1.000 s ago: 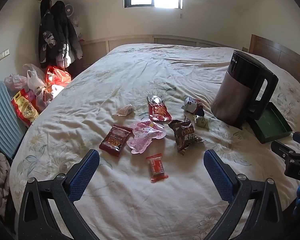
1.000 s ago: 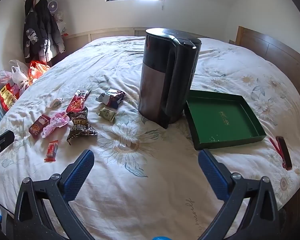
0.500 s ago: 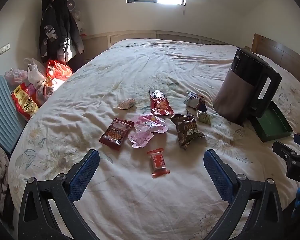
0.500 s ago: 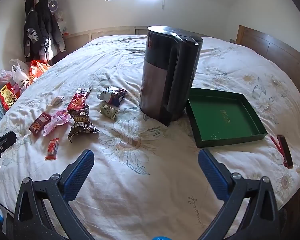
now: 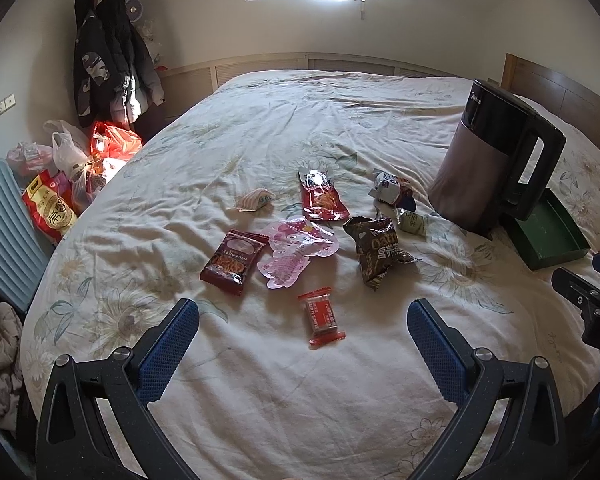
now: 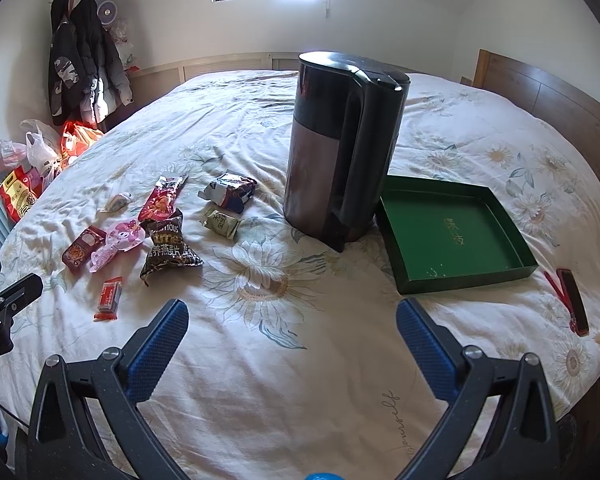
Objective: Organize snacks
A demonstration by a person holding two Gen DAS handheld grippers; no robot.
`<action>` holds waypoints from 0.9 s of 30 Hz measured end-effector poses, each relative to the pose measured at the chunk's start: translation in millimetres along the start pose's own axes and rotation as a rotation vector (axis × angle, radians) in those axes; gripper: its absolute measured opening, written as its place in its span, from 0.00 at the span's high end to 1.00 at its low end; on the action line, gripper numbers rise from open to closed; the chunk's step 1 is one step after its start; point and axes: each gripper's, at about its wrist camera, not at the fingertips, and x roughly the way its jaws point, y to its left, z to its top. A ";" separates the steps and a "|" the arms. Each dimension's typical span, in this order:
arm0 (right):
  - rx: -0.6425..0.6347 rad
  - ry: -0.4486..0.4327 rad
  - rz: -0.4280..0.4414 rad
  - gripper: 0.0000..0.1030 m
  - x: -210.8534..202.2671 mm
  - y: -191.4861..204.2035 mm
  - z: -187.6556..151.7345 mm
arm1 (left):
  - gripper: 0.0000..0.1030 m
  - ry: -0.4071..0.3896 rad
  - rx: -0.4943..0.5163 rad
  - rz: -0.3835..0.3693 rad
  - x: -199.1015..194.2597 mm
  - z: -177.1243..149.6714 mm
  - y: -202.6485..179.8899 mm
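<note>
Snacks (image 5: 300, 240) lie scattered mid-bed, none yet in the green tray (image 6: 452, 232), which sits at three o'clock beside the kettle (image 6: 340, 140). Left gripper (image 5: 303, 330) has drifted slightly nearer the red packet (image 5: 321, 316) at twelve o'clock, jaws wide, empty. Right gripper (image 6: 292, 330) likewise gapes empty. Sorting looks barely begun.

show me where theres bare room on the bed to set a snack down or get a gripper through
Bare sheet lies in front of the right gripper, between the brown oat bag and the green tray, whose floor is also empty. The far half of the bed beyond the kettle is bare. Crowded: the packets around the pink pouch, and the gap between kettle and tray.
</note>
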 end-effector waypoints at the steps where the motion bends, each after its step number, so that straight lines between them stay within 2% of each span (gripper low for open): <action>1: 0.001 0.000 0.000 0.00 0.0 -0.1 0.1 | 0.01 -0.004 -0.005 -0.001 0.0 -0.3 1.3; 11: 0.001 0.002 0.025 0.00 1.8 4.4 1.4 | 0.01 -0.044 -0.030 -0.032 -1.8 -2.1 8.6; 27: 0.012 0.016 0.058 0.00 13.9 1.5 -5.2 | 0.01 0.003 -0.018 -0.021 4.0 -3.8 31.7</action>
